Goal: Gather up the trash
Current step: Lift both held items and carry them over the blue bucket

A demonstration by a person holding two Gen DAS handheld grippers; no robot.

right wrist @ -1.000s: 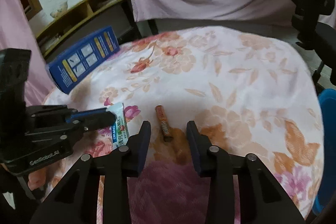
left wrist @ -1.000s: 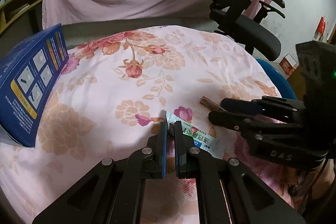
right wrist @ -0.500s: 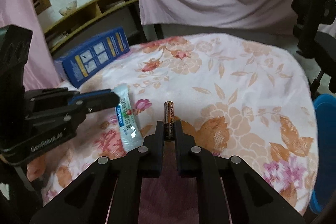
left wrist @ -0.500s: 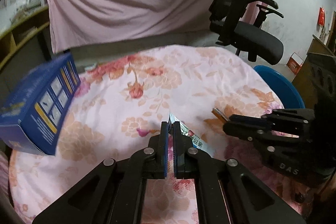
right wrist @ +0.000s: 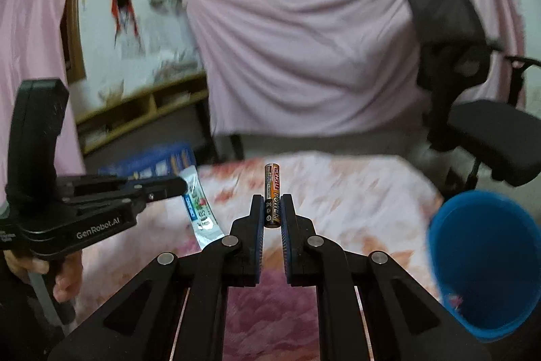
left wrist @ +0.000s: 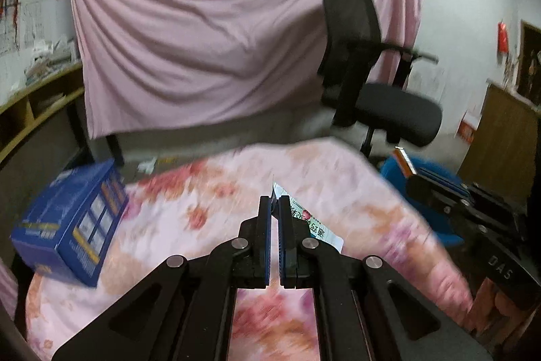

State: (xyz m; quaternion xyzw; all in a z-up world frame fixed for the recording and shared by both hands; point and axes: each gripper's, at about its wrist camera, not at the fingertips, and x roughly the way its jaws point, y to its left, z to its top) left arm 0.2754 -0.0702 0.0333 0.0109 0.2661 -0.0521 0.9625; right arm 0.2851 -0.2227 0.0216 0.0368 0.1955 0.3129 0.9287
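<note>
Above the floral cloth (right wrist: 355, 192), right claw (right wrist: 272, 208) clamps a battery (right wrist: 272, 195).

Each camera looks forward along its claw, close above the floral table (left wrist: 209, 192), both facing the pink curtain (right wrist: 304, 56).

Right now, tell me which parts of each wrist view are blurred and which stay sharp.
Left wrist view: the floral tablecloth and blue box are smeared by motion, while the left claw and its wrapper stay crisp. Right wrist view: the battery in the right claw is sharp enough to read; the blue bin and chair are soft.
</note>
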